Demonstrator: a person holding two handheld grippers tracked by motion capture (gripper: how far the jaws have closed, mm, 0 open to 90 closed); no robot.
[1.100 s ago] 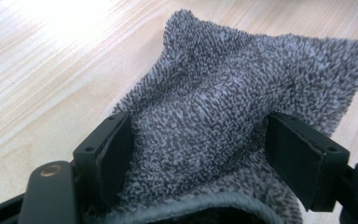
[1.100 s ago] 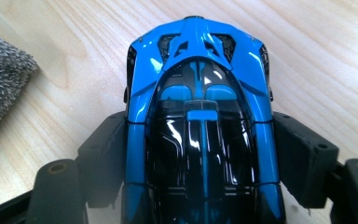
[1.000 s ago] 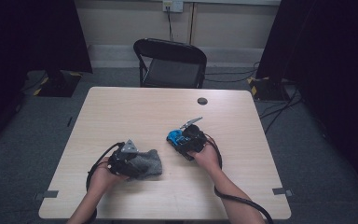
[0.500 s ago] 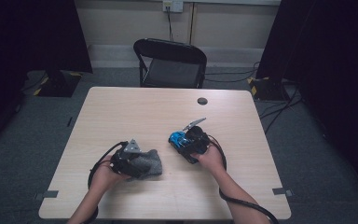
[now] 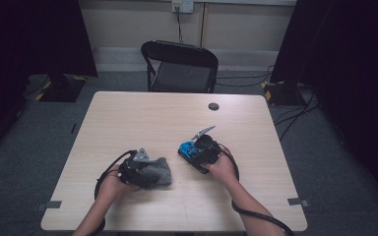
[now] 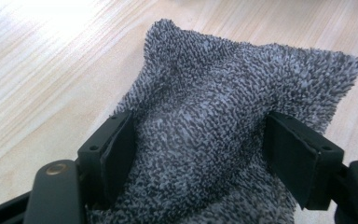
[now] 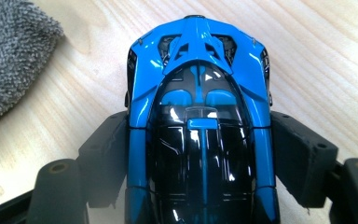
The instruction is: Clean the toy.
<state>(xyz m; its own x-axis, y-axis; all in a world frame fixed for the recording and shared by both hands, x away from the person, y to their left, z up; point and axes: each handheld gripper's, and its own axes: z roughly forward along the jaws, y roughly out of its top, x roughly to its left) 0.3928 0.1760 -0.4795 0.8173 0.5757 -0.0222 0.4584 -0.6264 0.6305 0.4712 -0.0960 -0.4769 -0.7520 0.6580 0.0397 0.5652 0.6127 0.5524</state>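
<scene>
Grey terry cloth (image 6: 223,140) fills the gap between the jaws of the left hand-held gripper (image 6: 200,154), and both black pads press into the bunched fabric, so this hand-held gripper is clamped on the cloth. From the high view the cloth (image 5: 158,171) lies on the pale wooden bench (image 5: 142,118), near the front edge and left of centre, with the left hand-held gripper (image 5: 137,169) lying over its left part and a person's left hand (image 5: 110,182) behind it. Just to the right, apart from the cloth, sits a blue and black toy car (image 5: 191,150) near the middle of the bench, and the right hand-held gripper (image 5: 204,153) is at its right side, borne by the right hand (image 5: 222,169). In the right gripper view the toy car (image 7: 198,135) stands lengthwise between the two jaws, its glossy black roof and blue flanks up, one end pointing away; each pad lies against a flank, so the right hand-held gripper (image 7: 198,158) is grasping the car. A corner of the cloth (image 7: 14,51) shows at the upper left there, close to the car but not touching it. Farther off, a small dark round disc (image 5: 213,106) lies on the far part of the bench, and a black folding chair (image 5: 179,66) stands beyond the far edge.
</scene>
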